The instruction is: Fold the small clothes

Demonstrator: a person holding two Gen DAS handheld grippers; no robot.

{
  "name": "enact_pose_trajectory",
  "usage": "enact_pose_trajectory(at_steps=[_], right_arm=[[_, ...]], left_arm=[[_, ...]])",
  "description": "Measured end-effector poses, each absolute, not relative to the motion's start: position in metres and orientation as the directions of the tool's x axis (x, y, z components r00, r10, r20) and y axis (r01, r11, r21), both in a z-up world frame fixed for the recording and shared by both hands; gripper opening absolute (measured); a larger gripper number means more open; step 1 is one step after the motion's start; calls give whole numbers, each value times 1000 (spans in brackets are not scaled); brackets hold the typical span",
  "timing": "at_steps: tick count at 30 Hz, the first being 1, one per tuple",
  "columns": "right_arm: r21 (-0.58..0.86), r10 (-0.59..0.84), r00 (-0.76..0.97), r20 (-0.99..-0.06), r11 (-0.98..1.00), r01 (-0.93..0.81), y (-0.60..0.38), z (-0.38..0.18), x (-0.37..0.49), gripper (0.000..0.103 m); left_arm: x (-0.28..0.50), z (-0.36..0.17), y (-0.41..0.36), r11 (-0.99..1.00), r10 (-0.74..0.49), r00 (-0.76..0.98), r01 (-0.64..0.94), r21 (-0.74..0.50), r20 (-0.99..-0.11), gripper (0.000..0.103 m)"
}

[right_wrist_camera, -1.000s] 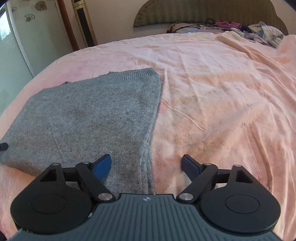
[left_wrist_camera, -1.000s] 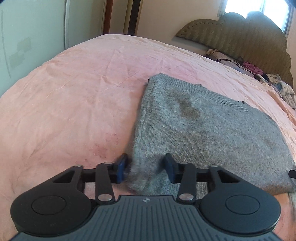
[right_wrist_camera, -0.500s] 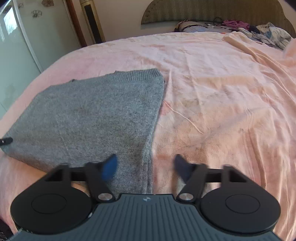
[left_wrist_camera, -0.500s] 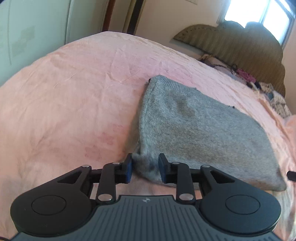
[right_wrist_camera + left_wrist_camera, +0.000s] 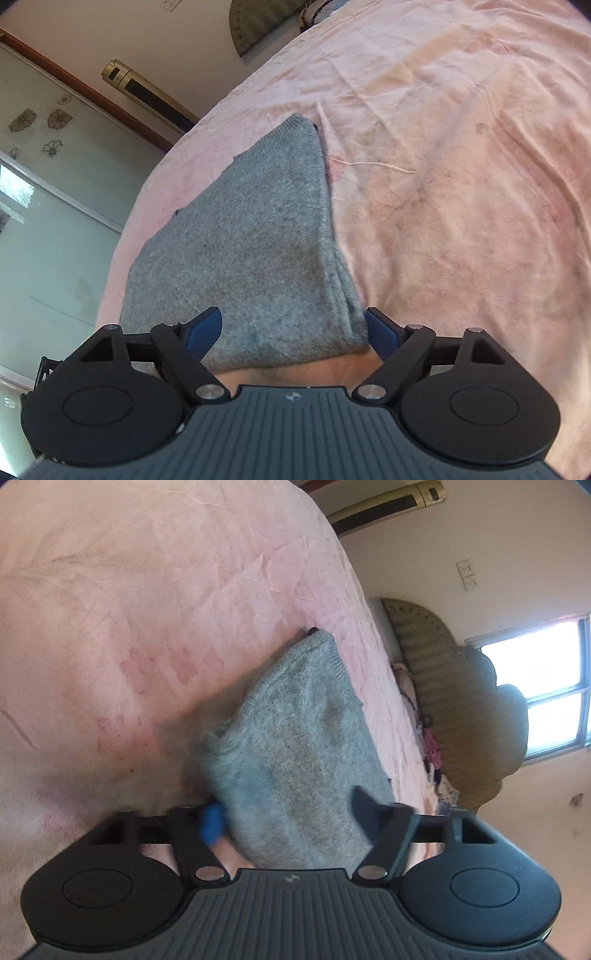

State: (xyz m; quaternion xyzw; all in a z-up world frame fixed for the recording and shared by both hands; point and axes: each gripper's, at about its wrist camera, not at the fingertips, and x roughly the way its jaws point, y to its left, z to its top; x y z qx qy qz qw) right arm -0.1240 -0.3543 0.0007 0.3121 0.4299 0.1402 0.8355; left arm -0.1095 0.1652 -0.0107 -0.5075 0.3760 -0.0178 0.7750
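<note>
A folded grey knit sweater (image 5: pixel 295 738) lies on the pink bedsheet (image 5: pixel 110 609). In the left wrist view, my left gripper (image 5: pixel 288 814) straddles its near left corner. The blurred jaws stand wide and are closing. The blue pad (image 5: pixel 212 821) is at the sweater's edge and the other finger (image 5: pixel 369 812) lies over the knit. In the right wrist view, my right gripper (image 5: pixel 291 328) straddles the sweater (image 5: pixel 251 240) at its near right corner. Its jaws are closing around the stacked fold edges, with one pad (image 5: pixel 380 332) beside them.
The bedsheet (image 5: pixel 461 184) stretches wide to the right of the sweater. A padded headboard (image 5: pixel 461 701) with loose clothes (image 5: pixel 432 746) piled at its foot stands at the far end. A gold floor appliance (image 5: pixel 147 92) and a glass wardrobe door (image 5: pixel 48 221) are off the bed's left side.
Both wrist views have rolled sharply. My left gripper's jaws stand wider around the sweater's corner than half a second ago. My right gripper has shifted left, so the right corner sits between its jaws.
</note>
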Motion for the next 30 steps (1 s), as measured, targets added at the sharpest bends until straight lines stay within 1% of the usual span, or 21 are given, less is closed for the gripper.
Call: enact_pose_trajectory(at_steps=[1,2,3,6,9,10,11,12,13,14,15,16,17,18,19,21,22,24,27,28,30], right_arm=[[623,495,581,-646,782,26,-352,1,-121,60],[620,505,553,-662,784,26,-351,-1,-117,13],[629,521,533,-667,777,30,-354,-3,-115,14],[577,484,566,-667,817,-20,-362,13,-120,12],[519,445,561,-698,854,-32,-366,18,-120,12],[509,444,533,-720,861,-29,-364,10,-117,12],[507,450,508,-734,862,-31,-361,3,-115,10],[512,456,521,-721,858,-44,-361,3,-116,18],[524,467,517,-718,851,-40,-362,5,-117,23],[537,468,529,-707,843,-28,-366,12,-119,41],[541,458,566,-685,841,-25,-371,20,-122,64],[538,441,609,-659,842,-28,-375,29,-124,71],[527,424,645,-636,849,-39,-380,40,-121,72],[508,409,659,-630,860,-48,-379,47,-116,71],[476,388,679,-624,877,-64,-376,54,-106,71],[433,376,703,-603,895,-107,-362,63,-76,71],[425,387,704,-595,895,-133,-354,64,-61,71],[416,405,696,-593,894,-166,-334,61,-24,71],[381,413,656,-632,902,-200,-300,49,32,70],[359,398,644,-654,912,-198,-290,44,48,69],[305,352,619,-702,934,-185,-276,31,76,69]], left_arm=[[-104,-14,164,505,-420,676,-380,-775,-606,5],[-102,-18,166,518,-416,660,-393,-760,-625,5],[-105,-13,168,531,-399,677,-379,-758,-618,5],[-108,18,168,663,-327,726,-280,-694,-605,5],[-101,10,168,747,-305,665,-277,-604,-682,5],[-100,4,166,762,-321,634,-267,-589,-703,8],[-107,5,166,778,-321,643,-240,-581,-695,8],[-113,11,166,805,-301,643,-225,-549,-704,8],[-119,18,166,826,-284,652,-206,-525,-703,12],[-125,29,167,850,-251,673,-191,-491,-696,15],[-129,40,168,874,-204,701,-184,-450,-683,22],[-129,53,165,899,-150,740,-175,-402,-656,32],[-127,65,159,924,-103,777,-157,-349,-620,39],[-119,77,148,949,-61,812,-132,-285,-581,60],[-106,86,133,971,-36,843,-97,-217,-536,77],[-75,93,101,994,-46,885,-4,-106,-464,79],[-56,91,87,998,-55,884,30,-60,-463,79],[-10,78,56,997,-45,856,74,36,-516,79],[56,54,26,983,-62,796,154,104,-602,79],[78,43,19,978,-48,756,169,123,-652,79],[107,20,24,982,14,699,126,143,-715,78]])
